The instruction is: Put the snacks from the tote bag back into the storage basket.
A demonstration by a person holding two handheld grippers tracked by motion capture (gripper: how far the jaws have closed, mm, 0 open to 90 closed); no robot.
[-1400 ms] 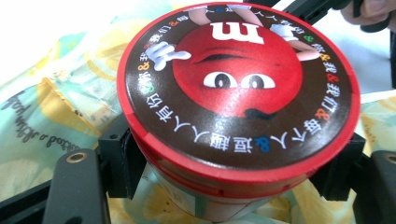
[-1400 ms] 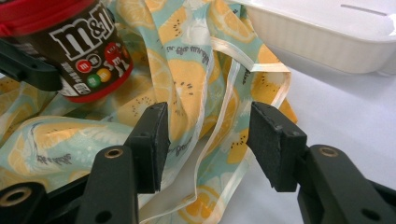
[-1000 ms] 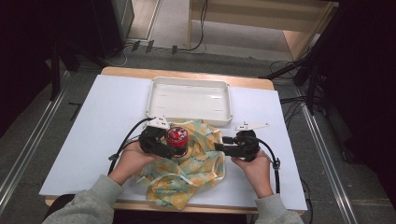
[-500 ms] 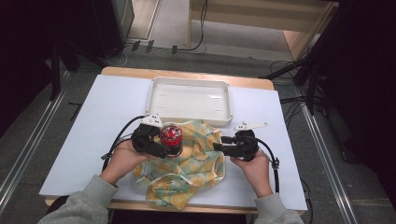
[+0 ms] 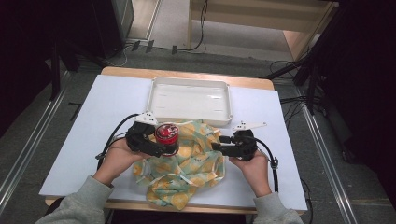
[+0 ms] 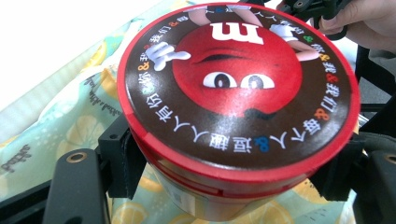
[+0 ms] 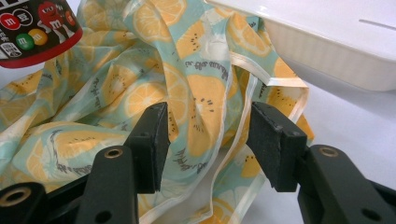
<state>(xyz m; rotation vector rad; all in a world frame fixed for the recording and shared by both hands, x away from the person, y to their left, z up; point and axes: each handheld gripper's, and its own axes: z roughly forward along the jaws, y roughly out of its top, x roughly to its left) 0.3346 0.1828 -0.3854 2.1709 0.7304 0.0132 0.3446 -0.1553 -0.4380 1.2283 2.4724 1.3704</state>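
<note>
A round red M&M's can (image 5: 166, 134) hangs just above a crumpled cloth with an orange-slice print (image 5: 194, 163). My left gripper (image 5: 164, 143) is shut on it, pads on opposite sides of the can (image 6: 238, 84) below its lid. My right gripper (image 5: 219, 146) rests at the cloth's right edge. In the right gripper view its jaws (image 7: 208, 140) stand open, with a fold of the cloth (image 7: 196, 93) in the gap and neither pad pressing on it. The can's lower edge (image 7: 32, 28) shows at top left of that view.
A white rectangular tray (image 5: 154, 95) sits at the back of the white-covered table (image 5: 93, 121), just behind the cloth; its wall (image 7: 336, 46) is close to my right gripper. Cables trail from both grippers. Dark floor, rails and cables surround the table.
The left gripper has carried the can up and to the left over the cloth. The right gripper has stayed put with its jaws unchanged.
</note>
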